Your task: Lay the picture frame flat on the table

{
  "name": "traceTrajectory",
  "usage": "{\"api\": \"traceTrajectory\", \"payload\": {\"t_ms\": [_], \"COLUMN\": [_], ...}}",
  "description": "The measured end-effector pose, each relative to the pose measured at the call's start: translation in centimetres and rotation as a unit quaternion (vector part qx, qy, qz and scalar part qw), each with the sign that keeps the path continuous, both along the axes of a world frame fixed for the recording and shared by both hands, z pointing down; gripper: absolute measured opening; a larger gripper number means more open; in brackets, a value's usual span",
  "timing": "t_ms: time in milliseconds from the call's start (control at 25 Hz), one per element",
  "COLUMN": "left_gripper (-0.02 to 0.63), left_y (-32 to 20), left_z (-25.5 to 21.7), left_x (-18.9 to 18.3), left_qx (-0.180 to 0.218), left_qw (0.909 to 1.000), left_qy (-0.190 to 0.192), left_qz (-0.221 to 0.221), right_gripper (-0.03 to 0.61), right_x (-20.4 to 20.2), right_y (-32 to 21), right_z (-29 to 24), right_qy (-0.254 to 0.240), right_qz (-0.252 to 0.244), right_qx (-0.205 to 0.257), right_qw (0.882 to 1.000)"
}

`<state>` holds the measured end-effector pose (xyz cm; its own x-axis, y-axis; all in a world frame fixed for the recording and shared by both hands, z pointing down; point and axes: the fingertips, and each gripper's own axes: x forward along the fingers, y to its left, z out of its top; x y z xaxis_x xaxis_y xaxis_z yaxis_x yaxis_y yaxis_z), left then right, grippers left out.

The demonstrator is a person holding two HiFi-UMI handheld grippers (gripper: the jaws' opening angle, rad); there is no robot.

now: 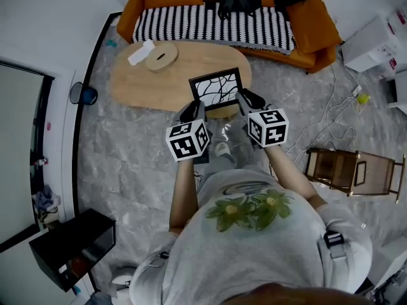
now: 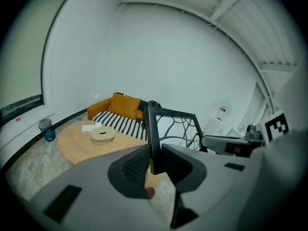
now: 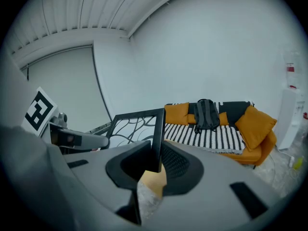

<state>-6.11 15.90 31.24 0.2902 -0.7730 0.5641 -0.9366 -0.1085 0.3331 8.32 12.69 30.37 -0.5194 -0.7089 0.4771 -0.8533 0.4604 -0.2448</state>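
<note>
Open tabletop (image 1: pixel 152 89) lies beside the picture frame (image 1: pixel 216 89); a round box (image 1: pixel 161 56) and white packet (image 1: pixel 140 52) occupy the far-left end.

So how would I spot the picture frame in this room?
Find the orange sofa, then the oval wooden table before it. At its near edge is the picture frame. It alone has a black rim and dark branching lines on white.

White walls (image 2: pixel 168 57), grey marbled floor (image 1: pixel 127 164), orange sofa (image 1: pixel 311 37) under a black-and-white striped throw (image 1: pixel 210 24), oval wooden table (image 1: pixel 140 84) before it, black box (image 1: pixel 76 240) lower left
</note>
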Motion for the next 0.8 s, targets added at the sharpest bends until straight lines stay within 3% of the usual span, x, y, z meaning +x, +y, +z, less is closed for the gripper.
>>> {"api": "traceTrajectory", "payload": {"t_ms": [440, 800], "left_gripper": [0.087, 0.087], "left_y": [-6.0, -11.7], "left_z": [1.6, 2.2], "left_x": [0.3, 0.7], "left_qx": [-0.021, -0.034], "left_qw": [0.9996, 0.9992], "left_qy": [0.010, 0.016], "left_qz": [0.016, -0.014], "right_gripper": [0.077, 0.077], "right_x": [0.4, 0.7], "right_y": [-5.5, -11.9], "right_z": [1.4, 2.2], "right_qy": [0.004, 0.002], "right_qz": [0.013, -0.017], "right_qx": [-0.019, -0.032], "right_qw": [1.000, 0.999]}}
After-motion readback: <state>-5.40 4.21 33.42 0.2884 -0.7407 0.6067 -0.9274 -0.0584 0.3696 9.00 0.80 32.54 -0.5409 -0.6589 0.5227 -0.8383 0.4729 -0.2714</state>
